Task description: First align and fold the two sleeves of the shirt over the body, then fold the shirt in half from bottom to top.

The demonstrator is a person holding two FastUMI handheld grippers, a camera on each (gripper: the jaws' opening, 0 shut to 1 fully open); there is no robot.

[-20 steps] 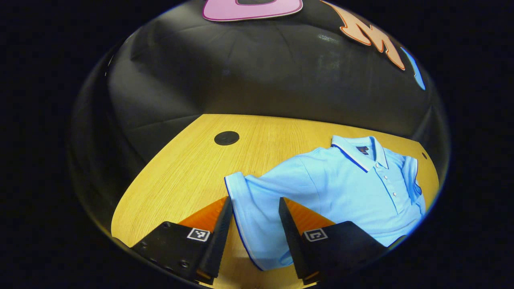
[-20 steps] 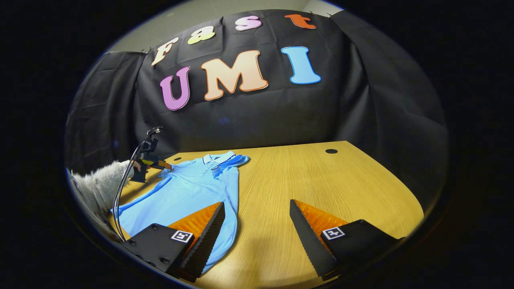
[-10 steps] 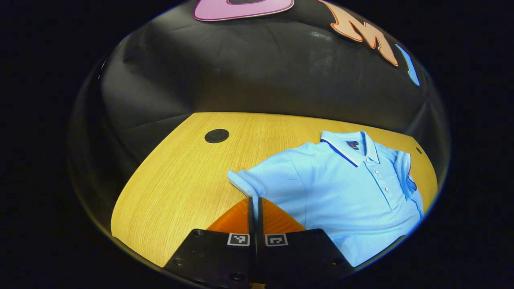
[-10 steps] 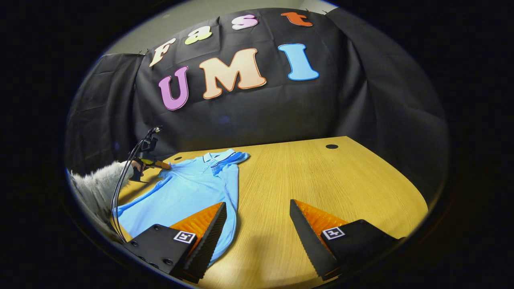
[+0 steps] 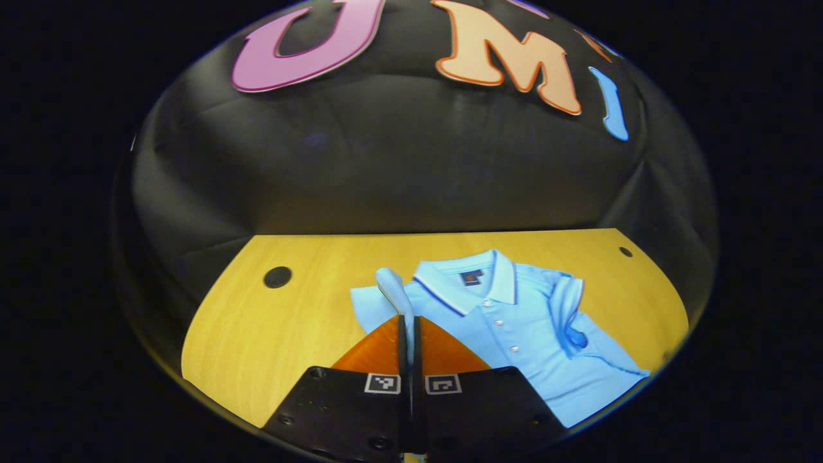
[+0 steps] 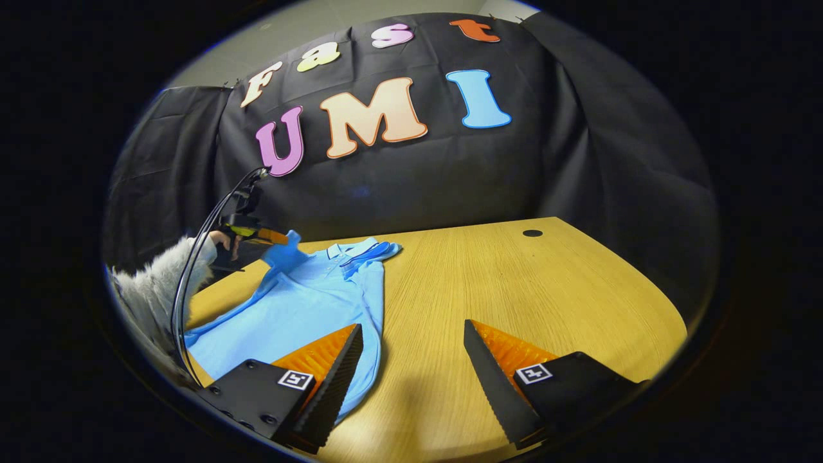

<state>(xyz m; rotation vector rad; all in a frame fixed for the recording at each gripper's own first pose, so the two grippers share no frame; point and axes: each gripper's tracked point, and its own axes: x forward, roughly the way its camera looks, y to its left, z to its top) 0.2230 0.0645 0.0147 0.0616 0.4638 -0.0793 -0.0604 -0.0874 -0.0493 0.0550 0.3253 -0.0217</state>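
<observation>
Having closed on the sleeve [image 5: 393, 290], left gripper [image 5: 409, 325] now lifting it off the table [image 5: 257, 334], carrying it over the shirt [image 5: 514, 334].

My right hand-held gripper [image 6: 411, 376] has black housings dotted with screws, a small square black-and-white marker on each, and saw-toothed fingers; a fuzzy grey sleeve [image 6: 151, 292] and a thin black cable [image 6: 193, 257] sit by my left one.

Shirt [image 6: 302, 302] on table's [image 6: 514, 283] left side
</observation>
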